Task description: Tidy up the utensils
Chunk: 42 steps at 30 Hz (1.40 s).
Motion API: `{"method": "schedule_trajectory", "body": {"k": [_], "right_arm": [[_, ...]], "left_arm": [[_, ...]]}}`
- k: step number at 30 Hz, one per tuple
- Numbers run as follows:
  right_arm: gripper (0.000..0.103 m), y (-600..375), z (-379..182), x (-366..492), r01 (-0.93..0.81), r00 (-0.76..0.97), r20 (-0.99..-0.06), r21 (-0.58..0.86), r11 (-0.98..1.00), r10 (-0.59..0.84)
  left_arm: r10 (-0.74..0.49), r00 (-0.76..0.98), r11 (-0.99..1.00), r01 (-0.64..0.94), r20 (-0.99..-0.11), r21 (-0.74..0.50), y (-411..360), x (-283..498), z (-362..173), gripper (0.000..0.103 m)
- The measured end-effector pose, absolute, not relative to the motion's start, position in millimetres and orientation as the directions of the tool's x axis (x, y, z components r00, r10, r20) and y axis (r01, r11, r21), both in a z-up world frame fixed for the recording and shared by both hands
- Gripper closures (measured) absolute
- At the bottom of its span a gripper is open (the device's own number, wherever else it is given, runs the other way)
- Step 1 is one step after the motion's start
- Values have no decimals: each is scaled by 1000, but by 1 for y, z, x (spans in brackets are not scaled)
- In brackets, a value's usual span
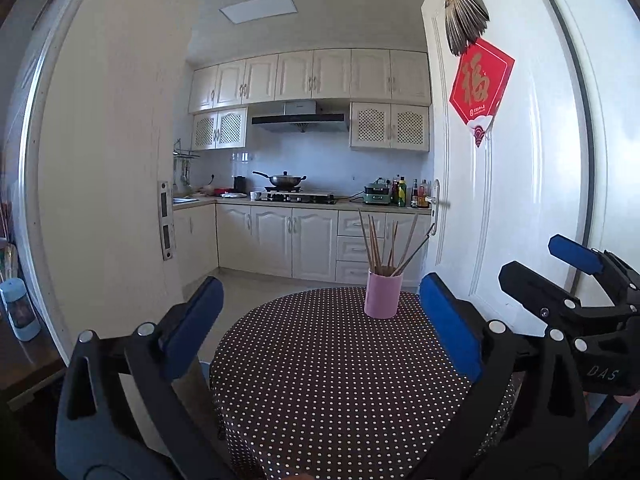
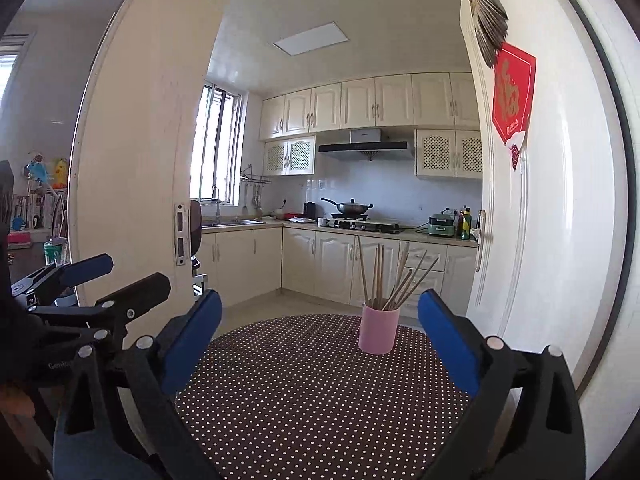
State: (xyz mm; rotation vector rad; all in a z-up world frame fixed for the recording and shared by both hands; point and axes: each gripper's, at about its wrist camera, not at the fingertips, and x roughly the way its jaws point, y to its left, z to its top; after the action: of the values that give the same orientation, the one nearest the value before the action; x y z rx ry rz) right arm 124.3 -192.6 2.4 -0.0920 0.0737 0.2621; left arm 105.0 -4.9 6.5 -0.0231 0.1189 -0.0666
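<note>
A pink cup (image 1: 382,296) (image 2: 378,334) stands upright at the far side of a round table with a dark polka-dot cloth (image 1: 320,380) (image 2: 300,392). Several wooden chopsticks (image 1: 384,244) (image 2: 384,276) lean inside it. My left gripper (image 1: 320,292) (image 2: 136,270) is open and empty, hanging short of the cup over the table's near half. Beside it on the right, my right gripper (image 2: 320,298) (image 1: 528,256) is open too, with nothing between its blue pads (image 2: 188,340). Neither touches the cup.
A white door (image 1: 520,180) with a red paper sign (image 1: 480,80) stands open close to the table's right. A door frame (image 1: 100,200) rises on the left. Behind lies a kitchen with a stove and wok (image 1: 284,180). A blue bottle (image 1: 18,308) sits far left.
</note>
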Motion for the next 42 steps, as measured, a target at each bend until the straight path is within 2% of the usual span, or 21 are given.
{"method": "schedule_trajectory", "body": {"k": [9, 17, 42], "right_arm": [[8, -195, -4, 94, -212, 977, -41, -102, 972, 209], [8, -203, -13, 85, -214, 977, -29, -55, 975, 212], [8, -201, -18, 81, -190, 981, -40, -61, 980, 187]], "left_arm": [[-10, 1000, 999, 11, -24, 38, -20, 71, 8, 6], [8, 1000, 996, -10, 19, 93, -29, 56, 6, 6], [15, 1000, 996, -17, 16, 85, -29, 56, -1, 6]]}}
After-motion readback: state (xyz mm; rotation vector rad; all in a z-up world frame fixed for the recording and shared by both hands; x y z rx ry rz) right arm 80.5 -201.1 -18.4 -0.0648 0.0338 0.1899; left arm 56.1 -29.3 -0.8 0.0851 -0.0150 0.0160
